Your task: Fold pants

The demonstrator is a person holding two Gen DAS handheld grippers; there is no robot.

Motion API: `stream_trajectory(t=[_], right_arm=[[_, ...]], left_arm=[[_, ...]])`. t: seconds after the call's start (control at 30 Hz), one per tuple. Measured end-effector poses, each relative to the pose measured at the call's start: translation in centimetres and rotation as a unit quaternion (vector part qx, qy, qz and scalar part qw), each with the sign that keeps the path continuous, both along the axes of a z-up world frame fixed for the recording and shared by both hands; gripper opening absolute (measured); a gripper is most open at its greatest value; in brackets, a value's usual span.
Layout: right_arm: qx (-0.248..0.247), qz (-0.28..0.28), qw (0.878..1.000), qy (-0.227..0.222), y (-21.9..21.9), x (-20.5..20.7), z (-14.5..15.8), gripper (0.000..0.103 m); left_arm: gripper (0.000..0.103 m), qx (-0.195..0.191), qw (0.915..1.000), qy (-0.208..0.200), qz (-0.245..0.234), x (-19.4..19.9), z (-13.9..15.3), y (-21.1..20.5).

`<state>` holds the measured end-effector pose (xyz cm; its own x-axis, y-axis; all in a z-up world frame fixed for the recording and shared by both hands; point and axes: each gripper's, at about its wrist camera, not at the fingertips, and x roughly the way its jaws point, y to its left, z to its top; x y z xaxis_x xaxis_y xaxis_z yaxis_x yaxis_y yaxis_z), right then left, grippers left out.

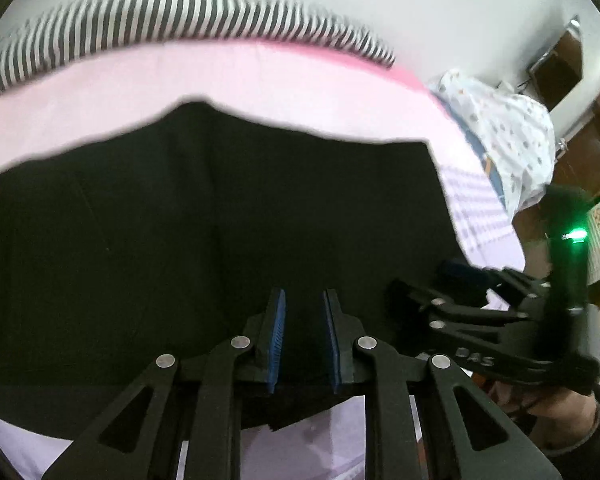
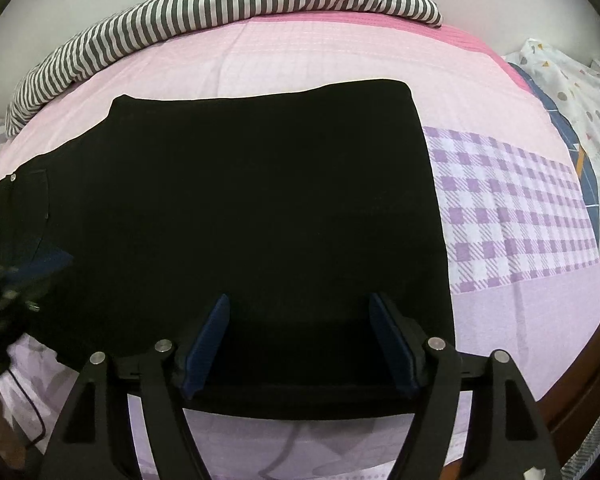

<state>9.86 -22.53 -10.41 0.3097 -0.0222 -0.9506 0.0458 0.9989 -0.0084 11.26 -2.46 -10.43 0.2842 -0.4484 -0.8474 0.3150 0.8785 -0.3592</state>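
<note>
Black pants (image 2: 240, 200) lie folded flat on a pink and lilac bed sheet (image 2: 300, 52), with a riveted pocket at the left. My right gripper (image 2: 300, 300) hovers over their near edge, its blue pads wide apart and nothing pinched between them. In the left wrist view the pants (image 1: 180, 220) fill the middle. My left gripper (image 1: 304, 296) points down at them with a narrow gap between its pads and no fabric pinched. The right gripper (image 1: 432, 280) shows just to the right of it, held by a person's hand (image 1: 560, 408). The left gripper (image 2: 20, 272) appears blurred at the right wrist view's left edge.
A striped grey and white cloth (image 2: 220, 0) lies along the far side of the bed by the wall. A patterned white pillow (image 2: 580, 92) sits at the far right. The bed's wooden edge (image 2: 580, 380) runs down the right, with brown furniture (image 1: 588, 152) beyond.
</note>
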Motion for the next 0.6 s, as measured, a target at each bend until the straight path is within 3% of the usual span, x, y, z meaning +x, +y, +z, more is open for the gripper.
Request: stream_trajectory(t=[0.07,0.3,0.47,0.6], right_arm=[[-0.001,0.001,1.000,0.001,0.1,-0.2,0.1,0.071],[0.003,0.001,1.000,0.000,0.4,0.0,-0.1,0.076],[-0.001,0.011,1.000,-0.004,0.5,2.1,-0.3,0.078],[-0.008,0.019,1.000,-0.007,1.1,4.3,-0.5,0.079]], left_arm=[[0.020,-0.004,0.9997,0.022,0.010,0.2,-1.2,0.6],[0.020,-0.021,0.9993,0.027,0.017,-0.6,-1.0,2.1],[0.020,-0.009,0.9993,0.018,0.032,-1.8,-0.2,3.7],[0.022,-0.006,0.9971,-0.005,0.075,-2.7,1.1,6.7]])
